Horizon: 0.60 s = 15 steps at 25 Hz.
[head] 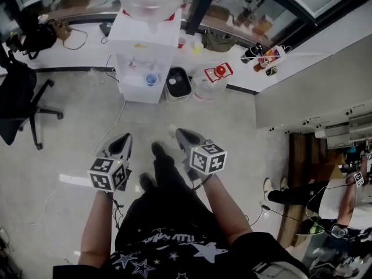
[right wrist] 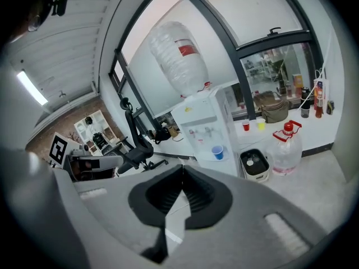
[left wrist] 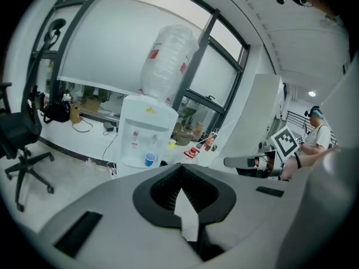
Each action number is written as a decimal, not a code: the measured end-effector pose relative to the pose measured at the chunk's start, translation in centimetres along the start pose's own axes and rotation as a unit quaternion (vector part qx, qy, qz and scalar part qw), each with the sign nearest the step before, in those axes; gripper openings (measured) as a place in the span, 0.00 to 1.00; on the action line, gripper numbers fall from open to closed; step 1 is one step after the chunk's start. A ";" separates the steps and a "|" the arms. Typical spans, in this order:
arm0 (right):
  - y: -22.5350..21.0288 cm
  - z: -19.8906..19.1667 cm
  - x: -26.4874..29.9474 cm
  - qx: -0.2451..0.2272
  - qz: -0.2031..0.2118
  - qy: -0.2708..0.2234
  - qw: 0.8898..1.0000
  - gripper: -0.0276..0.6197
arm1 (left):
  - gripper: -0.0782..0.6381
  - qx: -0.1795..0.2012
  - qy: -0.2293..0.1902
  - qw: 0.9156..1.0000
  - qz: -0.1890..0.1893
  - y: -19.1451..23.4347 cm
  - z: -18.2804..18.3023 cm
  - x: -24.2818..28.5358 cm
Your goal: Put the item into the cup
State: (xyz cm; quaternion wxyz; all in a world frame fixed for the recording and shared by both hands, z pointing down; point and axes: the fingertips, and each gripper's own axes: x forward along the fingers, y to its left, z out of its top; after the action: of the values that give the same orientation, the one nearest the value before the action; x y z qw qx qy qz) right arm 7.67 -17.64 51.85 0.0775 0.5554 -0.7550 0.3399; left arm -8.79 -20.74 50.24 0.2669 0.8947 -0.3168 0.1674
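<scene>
A blue cup [head: 151,79] stands on the drip tray of a white water dispenser [head: 145,51] ahead of me. It also shows as the blue cup [left wrist: 150,159] in the left gripper view and the blue cup [right wrist: 217,152] in the right gripper view. My left gripper [head: 125,137] and right gripper [head: 179,131] hang side by side at waist height over the floor, well short of the dispenser. The left gripper [left wrist: 180,170] is shut with nothing between its jaws. The right gripper [right wrist: 182,170] is likewise shut and empty. I see no loose item to name.
A black bin [head: 178,83] and a water jug with a red cap [head: 218,74] stand right of the dispenser. A red cup [right wrist: 245,126] and a yellow cup [right wrist: 261,124] sit on the ledge behind. A black office chair [head: 23,97] is at left.
</scene>
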 end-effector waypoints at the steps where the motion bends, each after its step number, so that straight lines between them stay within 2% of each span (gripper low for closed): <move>1: -0.4 0.2 0.4 0.001 0.003 0.001 1.000 0.05 | 0.12 0.001 -0.001 1.000 0.004 0.0 0.3 0.5; 6: -1.8 1.5 4.0 -0.010 0.013 0.020 1.000 0.05 | 0.12 -0.007 -0.010 1.000 0.021 1.6 2.0 2.7; 15: -3.2 4.9 11.9 -0.030 0.025 0.030 0.999 0.05 | 0.12 -0.037 0.016 0.999 0.036 5.9 2.1 6.7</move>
State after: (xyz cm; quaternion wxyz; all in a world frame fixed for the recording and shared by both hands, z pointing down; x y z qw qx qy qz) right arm 7.42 -30.45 55.40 0.1079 0.5237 -0.7755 0.3356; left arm -7.37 -29.00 53.92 0.2986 0.8694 -0.3504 0.1797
